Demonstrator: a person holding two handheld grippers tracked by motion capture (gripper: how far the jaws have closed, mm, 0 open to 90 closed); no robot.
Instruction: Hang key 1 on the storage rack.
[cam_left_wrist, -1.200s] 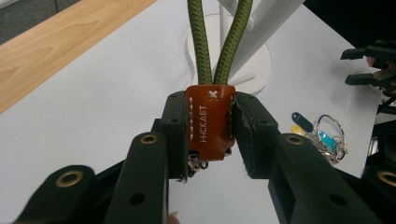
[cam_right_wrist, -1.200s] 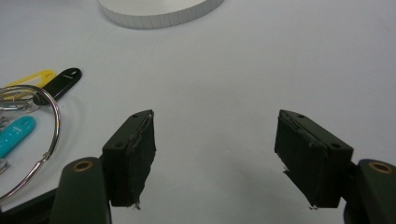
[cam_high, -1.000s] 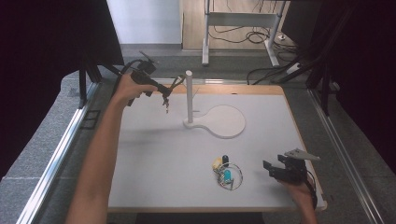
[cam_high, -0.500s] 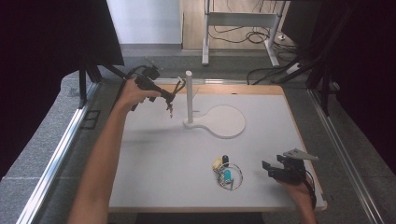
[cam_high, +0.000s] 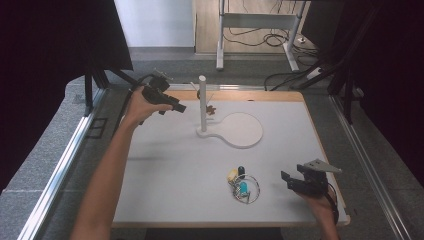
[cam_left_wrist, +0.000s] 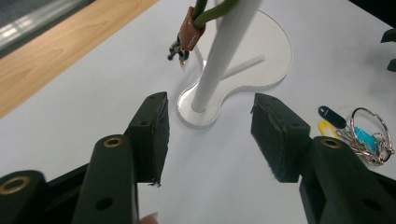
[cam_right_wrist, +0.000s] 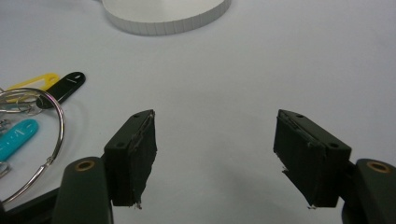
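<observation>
Our left gripper (cam_left_wrist: 205, 135) has just been opening its jaws, and nothing sits between them now; they stand apart just in front of the white post (cam_left_wrist: 219, 56) of the stand. The green cord keychain (cam_left_wrist: 198, 21) hangs on that post, its brown leather tab (cam_left_wrist: 188, 35) and small metal clasp dangling just above the clear base plate (cam_left_wrist: 261, 70). In the high view we see the same keychain (cam_high: 210, 107) beside the post, near the back edge of the table (cam_high: 165, 165).

Our right gripper (cam_right_wrist: 215, 154) rests low over the table with its jaws wide and empty, close to the large key ring (cam_right_wrist: 32, 140) that carries the teal, yellow and black tags.

We think the risk lies in pulling the left gripper away: a pad could brush the cord or the post and slide the loop off or tip the stand. How securely the cord is looped we cannot quite tell, since its top is cut off.

No containers are on the table.
</observation>
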